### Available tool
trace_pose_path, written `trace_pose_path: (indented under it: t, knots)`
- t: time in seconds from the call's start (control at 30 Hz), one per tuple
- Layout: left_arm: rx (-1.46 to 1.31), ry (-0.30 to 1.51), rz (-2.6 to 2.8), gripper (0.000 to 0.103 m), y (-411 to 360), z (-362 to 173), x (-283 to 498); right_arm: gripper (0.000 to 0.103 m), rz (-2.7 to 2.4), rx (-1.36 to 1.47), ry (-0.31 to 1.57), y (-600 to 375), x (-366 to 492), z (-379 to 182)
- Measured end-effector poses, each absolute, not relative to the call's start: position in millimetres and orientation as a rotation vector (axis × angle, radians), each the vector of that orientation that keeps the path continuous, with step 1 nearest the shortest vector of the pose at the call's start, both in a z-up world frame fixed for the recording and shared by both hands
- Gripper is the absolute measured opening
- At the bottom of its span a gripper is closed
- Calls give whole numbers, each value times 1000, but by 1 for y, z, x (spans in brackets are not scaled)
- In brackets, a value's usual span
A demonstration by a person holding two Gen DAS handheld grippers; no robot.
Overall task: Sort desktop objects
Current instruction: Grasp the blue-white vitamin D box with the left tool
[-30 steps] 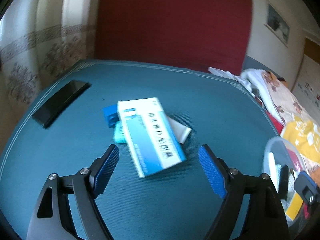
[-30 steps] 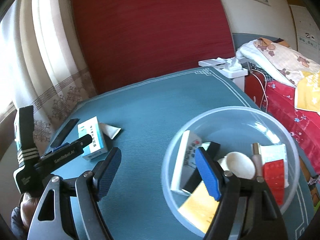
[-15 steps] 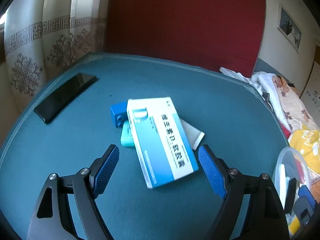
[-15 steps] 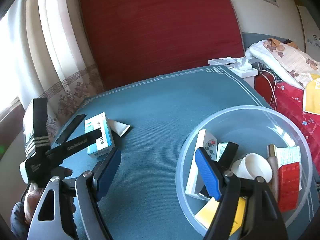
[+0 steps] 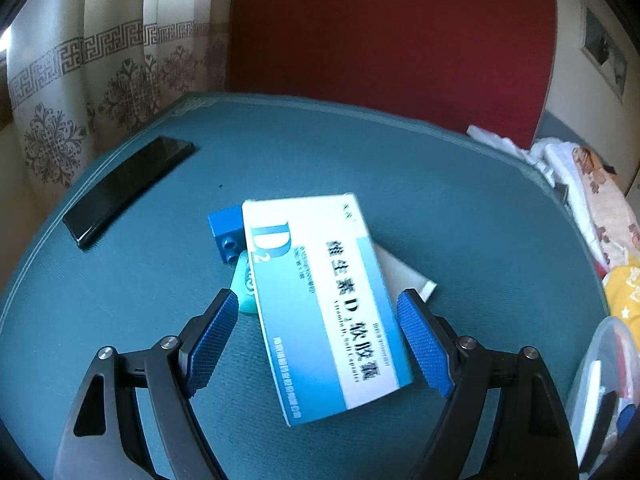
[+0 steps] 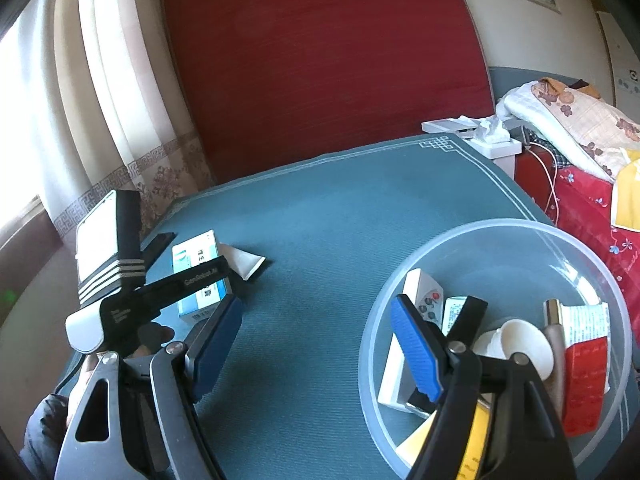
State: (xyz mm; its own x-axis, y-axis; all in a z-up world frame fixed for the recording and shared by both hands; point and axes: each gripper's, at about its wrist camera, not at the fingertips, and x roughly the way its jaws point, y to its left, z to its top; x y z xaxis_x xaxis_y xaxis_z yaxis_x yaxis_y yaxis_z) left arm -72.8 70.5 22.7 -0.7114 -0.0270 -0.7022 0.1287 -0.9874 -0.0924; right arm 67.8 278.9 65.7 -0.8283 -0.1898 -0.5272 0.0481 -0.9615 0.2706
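A blue-and-white medicine box [image 5: 324,300] lies tilted on the teal table [image 5: 440,208], resting partly on a blue block [image 5: 226,236], a teal piece [image 5: 244,284] and a white tube [image 5: 404,276]. My left gripper [image 5: 316,344] is open just above it, with a blue pad on either side of the box's near half and neither pressing on it. In the right wrist view the box [image 6: 196,256] shows under the left tool's black handle [image 6: 120,308]. My right gripper [image 6: 316,352] hangs open and empty, its right finger over the rim of a clear bowl [image 6: 500,228].
A black phone [image 5: 128,188] lies at the table's left edge. The bowl holds a remote [image 6: 424,300], a white cup [image 6: 520,344], a red-and-white pack [image 6: 588,356] and other items. Curtains stand to the left, and a bed with bedding [image 6: 568,120] to the right.
My left gripper has moved forward and down towards the medicine box, which now sits larger between its pads. The right gripper has stayed put and open.
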Motion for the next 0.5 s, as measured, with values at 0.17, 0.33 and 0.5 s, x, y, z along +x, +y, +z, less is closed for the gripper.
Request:
trace_pose_path:
  t: [0.17, 0.33, 0.5]
  knots:
    - [1180, 219, -2826, 85, 64, 16, -76, 80, -2865, 874, -370, 277, 65, 64]
    - [1200, 237, -2853, 79, 58, 18, -72, 80, -2862, 887, -355, 274, 63, 64]
    - [1233, 274, -2862, 74, 44, 18, -61, 80, -2861, 879, -335, 269, 63, 67]
